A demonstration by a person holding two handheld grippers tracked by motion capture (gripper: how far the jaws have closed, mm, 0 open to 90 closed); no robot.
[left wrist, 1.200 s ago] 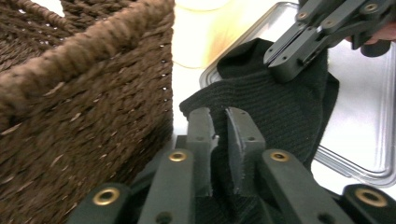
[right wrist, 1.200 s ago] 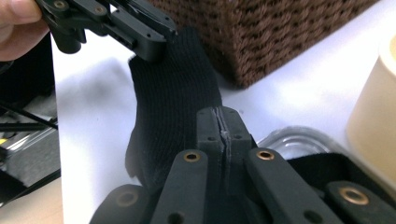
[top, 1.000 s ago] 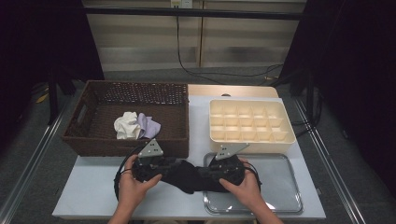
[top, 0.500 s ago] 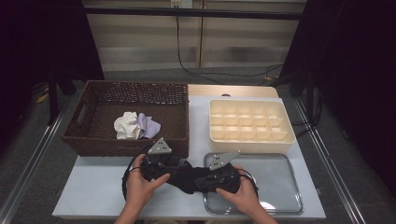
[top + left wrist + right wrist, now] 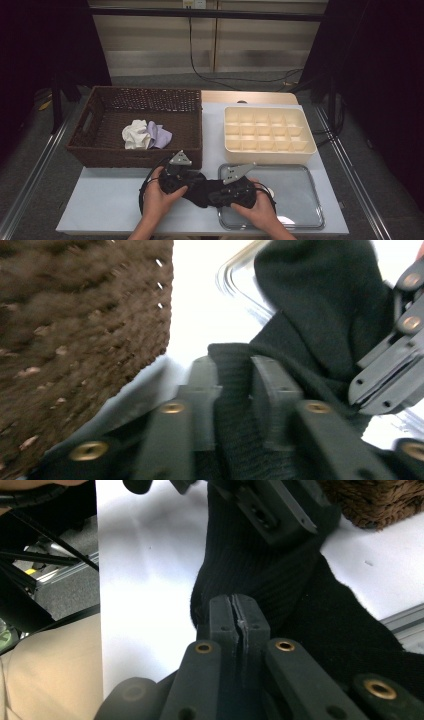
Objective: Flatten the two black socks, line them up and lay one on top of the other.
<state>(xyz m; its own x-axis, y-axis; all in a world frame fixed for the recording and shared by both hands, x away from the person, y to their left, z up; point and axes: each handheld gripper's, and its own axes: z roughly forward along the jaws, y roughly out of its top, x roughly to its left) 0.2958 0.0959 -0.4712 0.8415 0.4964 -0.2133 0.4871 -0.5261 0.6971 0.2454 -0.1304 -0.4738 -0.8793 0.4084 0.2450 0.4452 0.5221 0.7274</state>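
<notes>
A black knit cloth is stretched between my two grippers at the table's near edge, left of the metal tray. My left gripper has just been closing its jaws, and the ribbed part of the cloth fills the gap between them in the left gripper view. My right gripper is shut, its two pads pinched together on a thin edge of the cloth. The left gripper shows at the top of the right gripper view, clamped on the same cloth.
A dark wicker basket at the back left holds a white and a lilac cloth. A cream divided box stands at the back right. A metal tray lies in front of it. Bare white table lies to the left.
My left hand has moved right, toward the right gripper, and a little lower. The black cloth between the grippers is bunched shorter. The right hand has sunk a little toward the near edge.
</notes>
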